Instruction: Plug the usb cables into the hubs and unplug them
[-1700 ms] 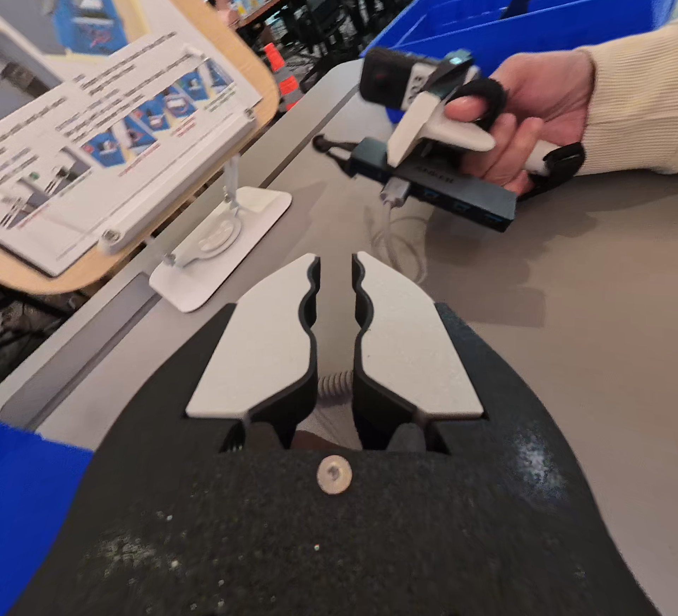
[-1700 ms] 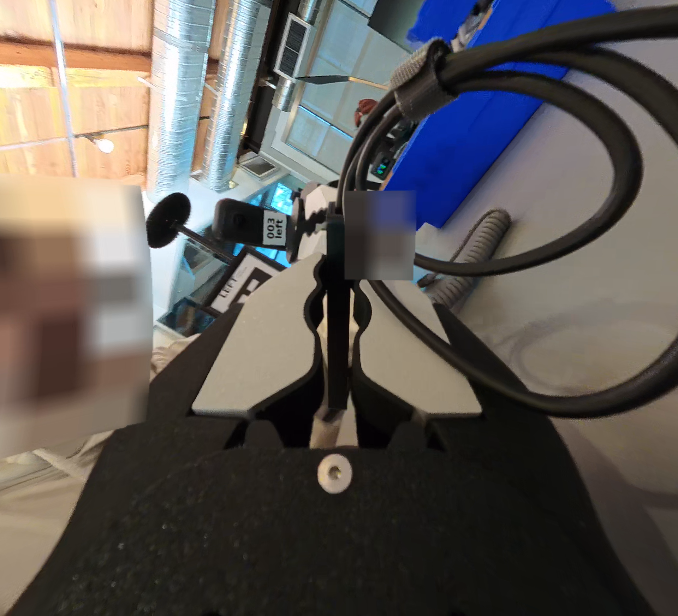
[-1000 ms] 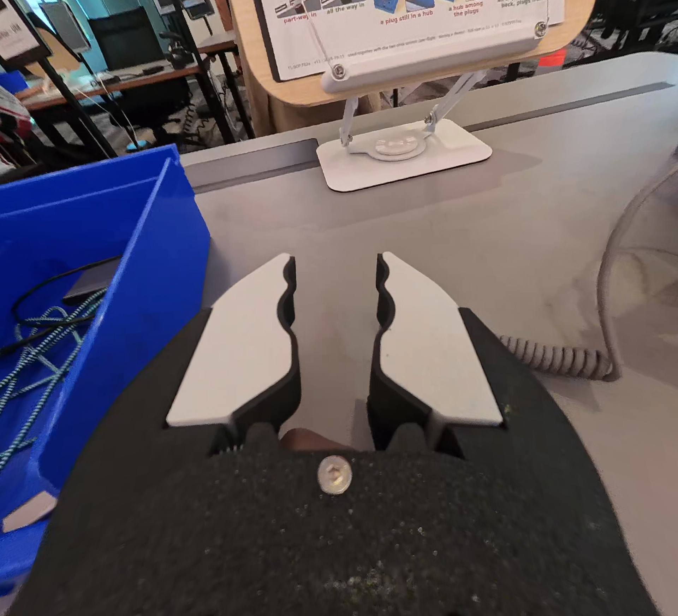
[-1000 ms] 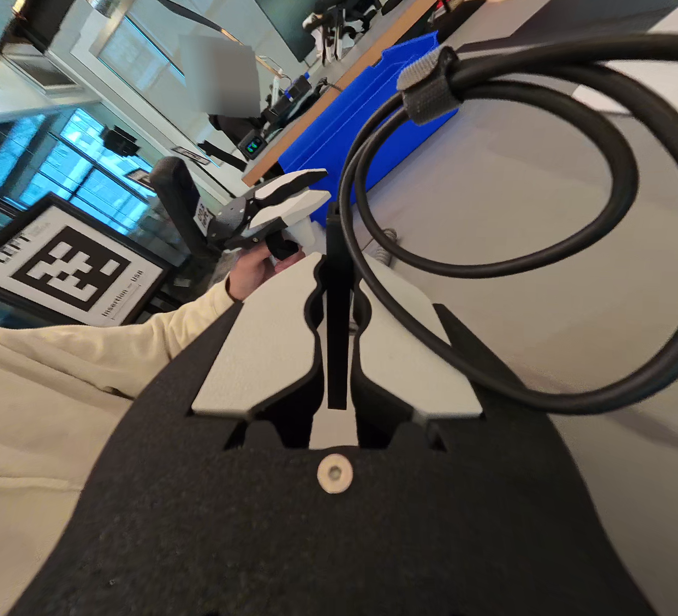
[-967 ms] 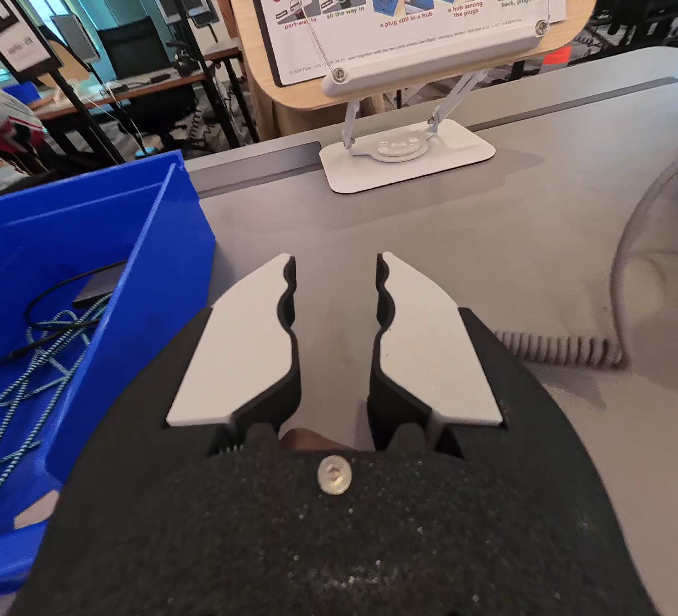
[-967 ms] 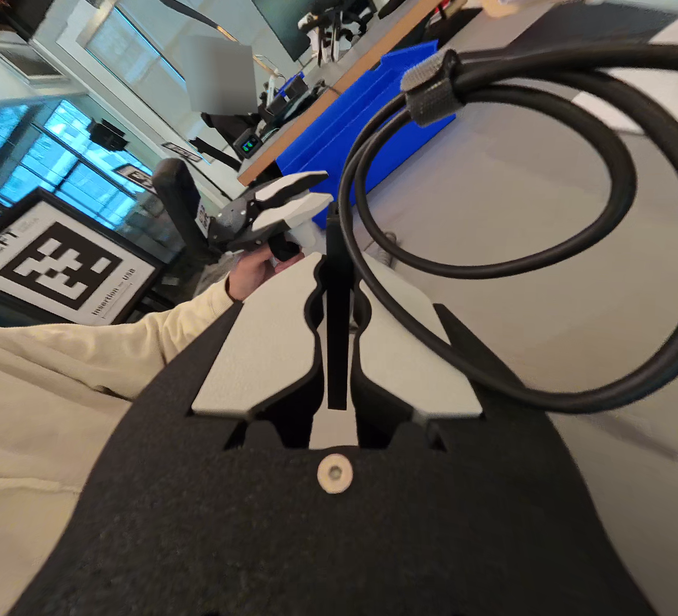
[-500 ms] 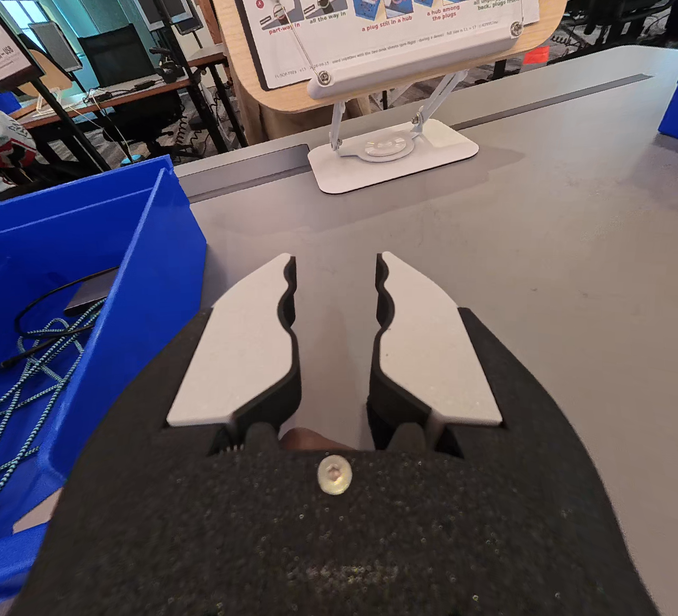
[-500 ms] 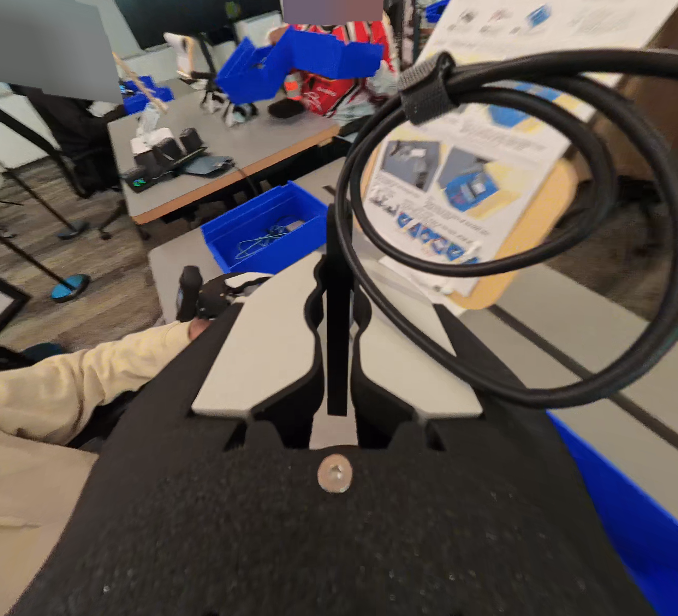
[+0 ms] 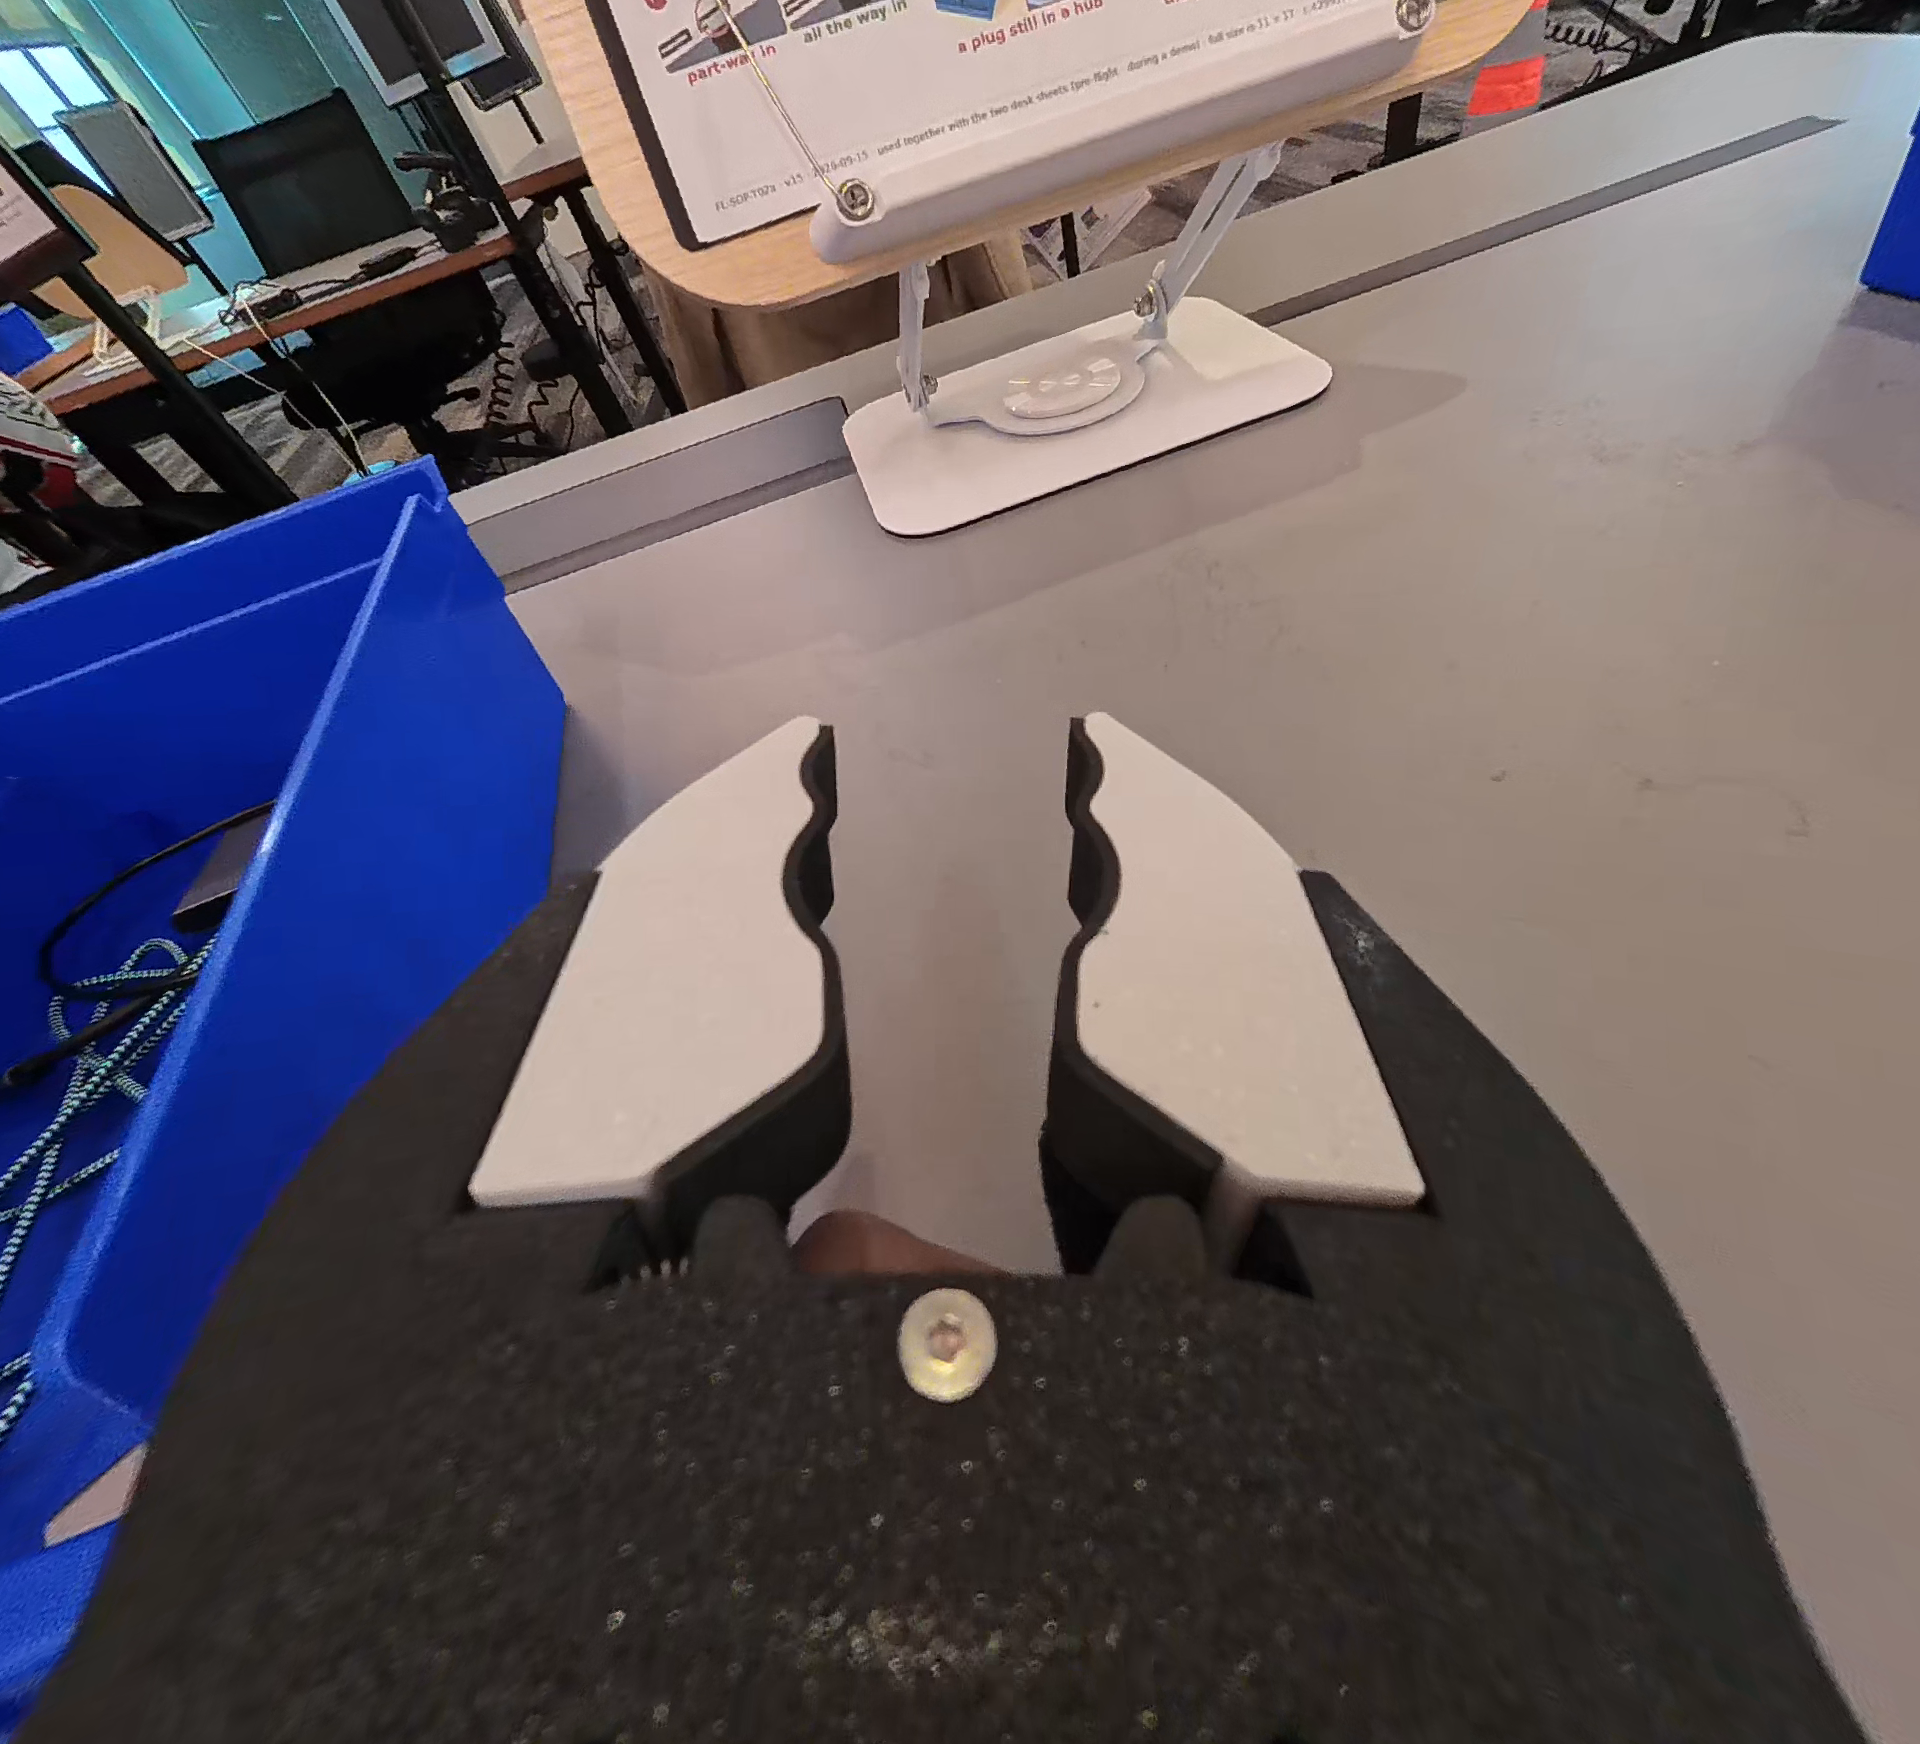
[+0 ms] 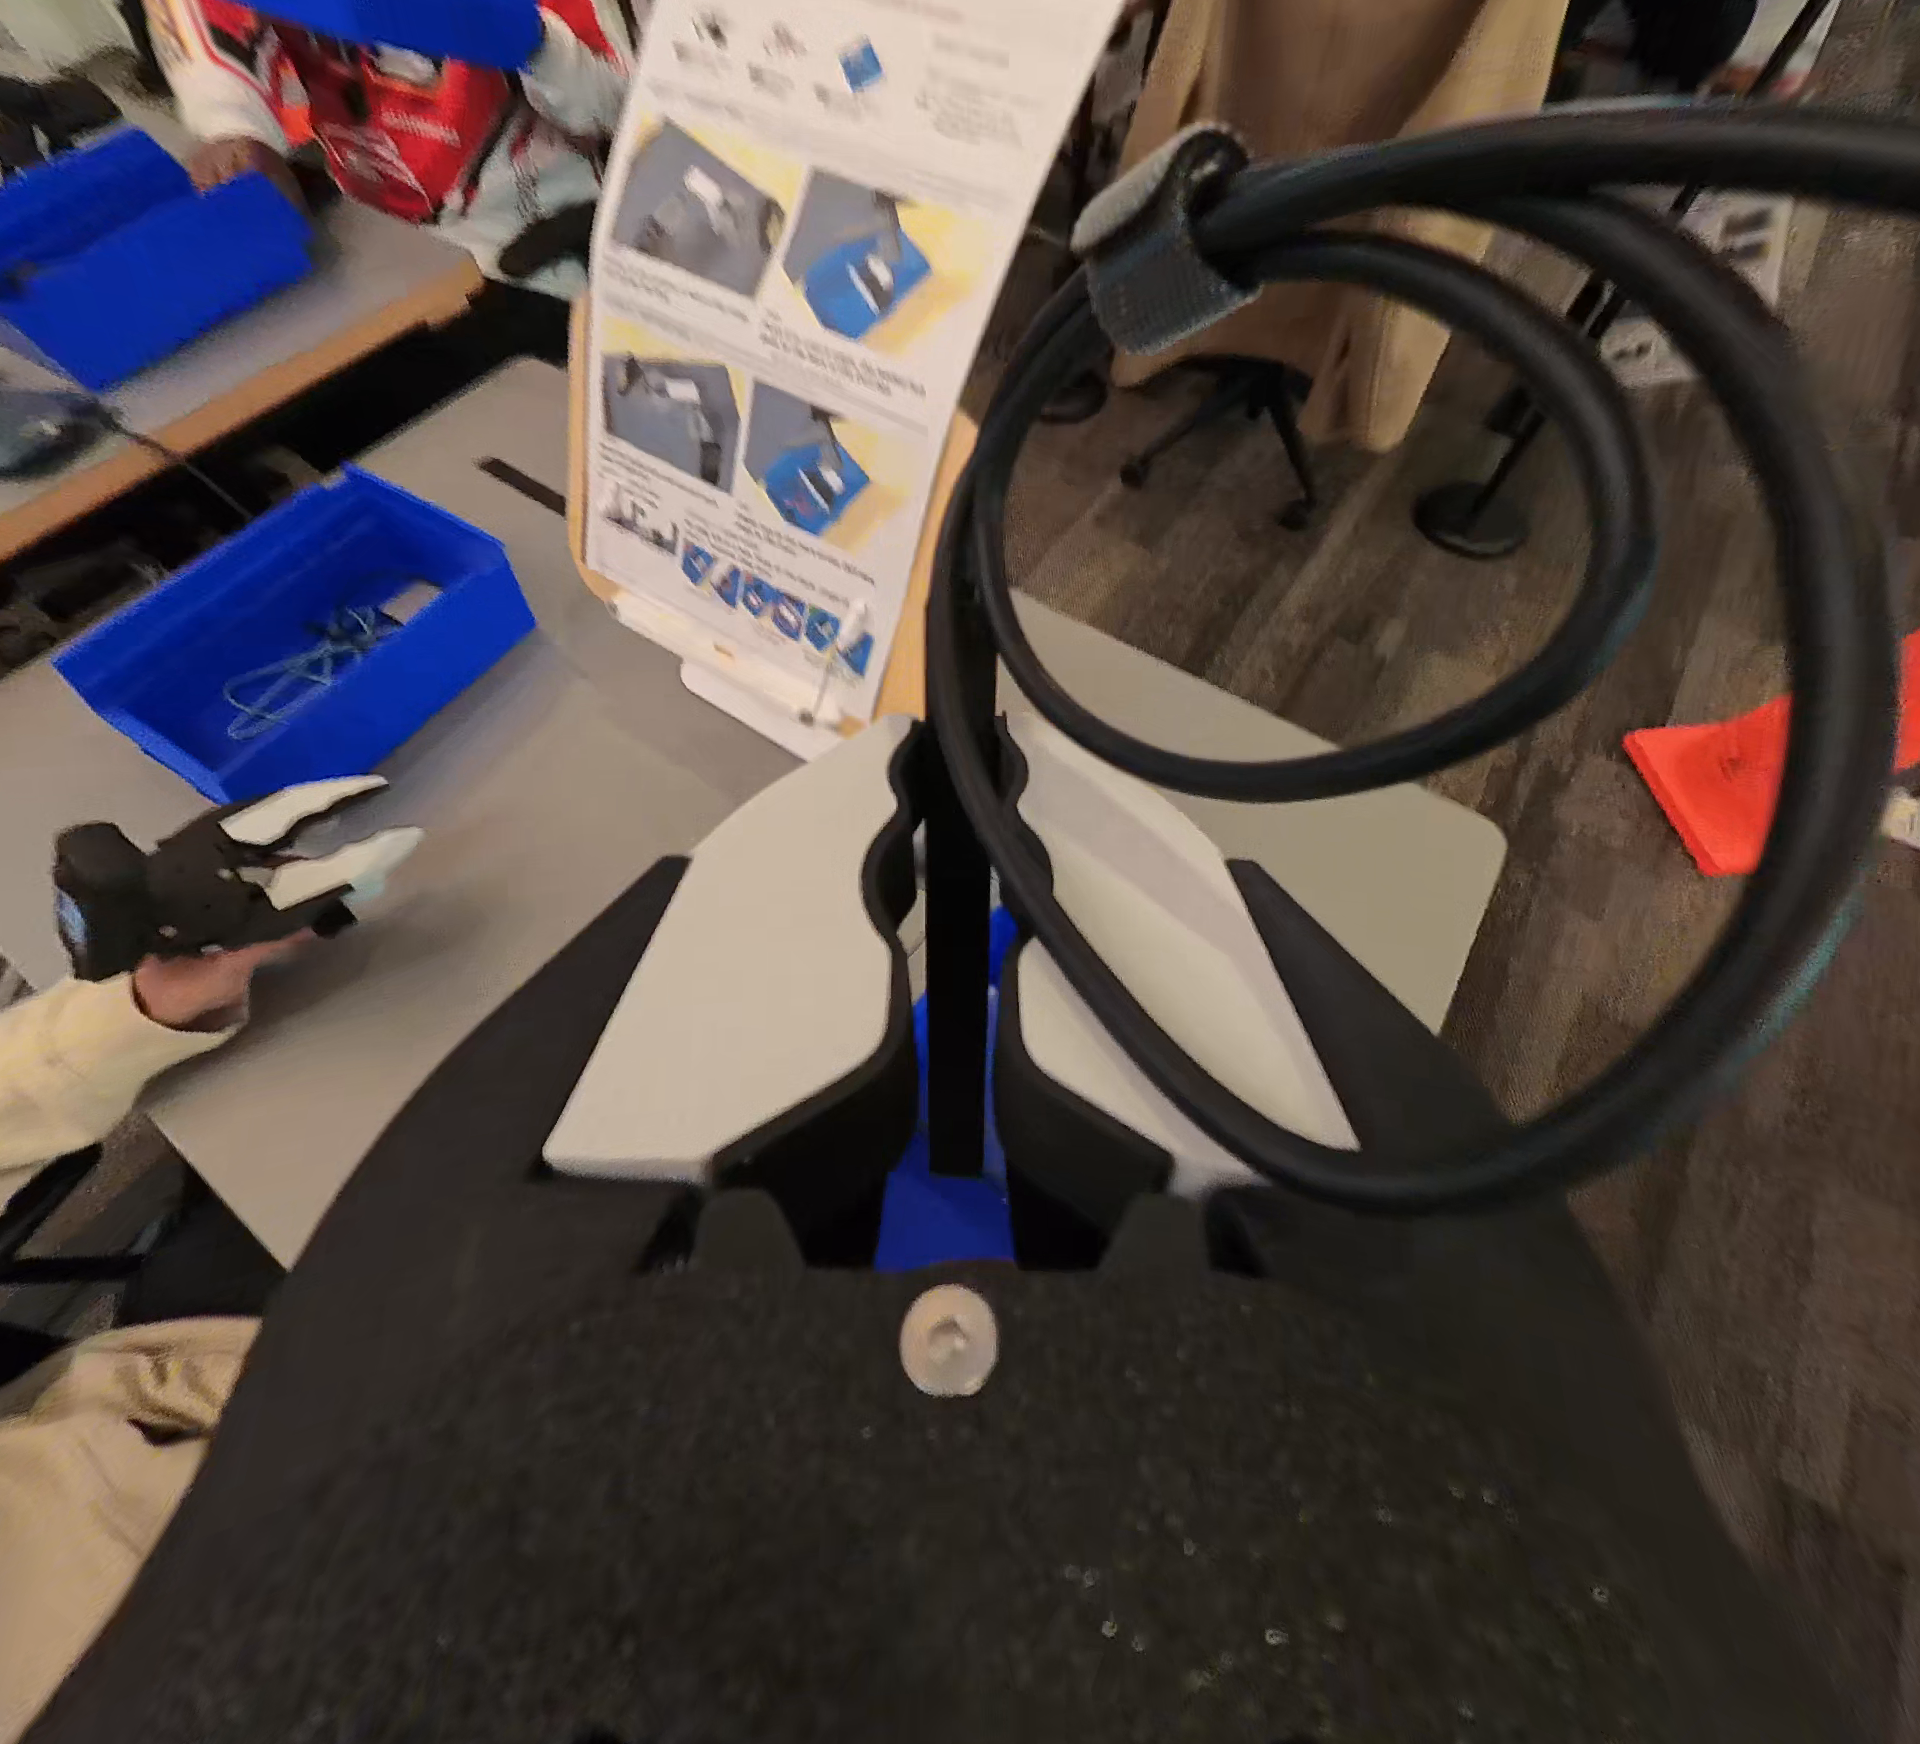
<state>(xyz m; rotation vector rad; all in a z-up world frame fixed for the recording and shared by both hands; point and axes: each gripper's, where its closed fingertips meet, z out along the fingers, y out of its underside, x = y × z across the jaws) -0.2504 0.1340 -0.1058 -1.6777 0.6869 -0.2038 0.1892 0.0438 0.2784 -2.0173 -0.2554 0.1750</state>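
My right gripper [image 10: 956,749] is shut on a thin black USB hub [image 10: 954,1019], seen edge-on between the pads. The hub's black cable [image 10: 1228,772] hangs in a coil to the right, bound by a grey strap [image 10: 1164,260]. No plug shows in the hub. My left gripper [image 9: 951,738] is open and empty, low over the grey table [image 9: 1455,759]. It also shows in the right wrist view [image 10: 312,837], held by a hand near the table's left front. A blue bin [image 9: 312,811] to its left holds a blue-and-white braided cable [image 9: 83,1019].
An instruction board on a white stand [image 9: 1081,406] rises at the table's far edge; the right wrist view shows it too [image 10: 810,323]. A second blue bin [image 10: 935,1216] lies under my right gripper. Beyond the table's right edge are wooden floor and an orange marker [image 10: 1745,790].
My right gripper has swung round with the hub still in its grasp, from facing the ceiling to looking down over the table. My left gripper turned away to the left bin and its jaws widened.
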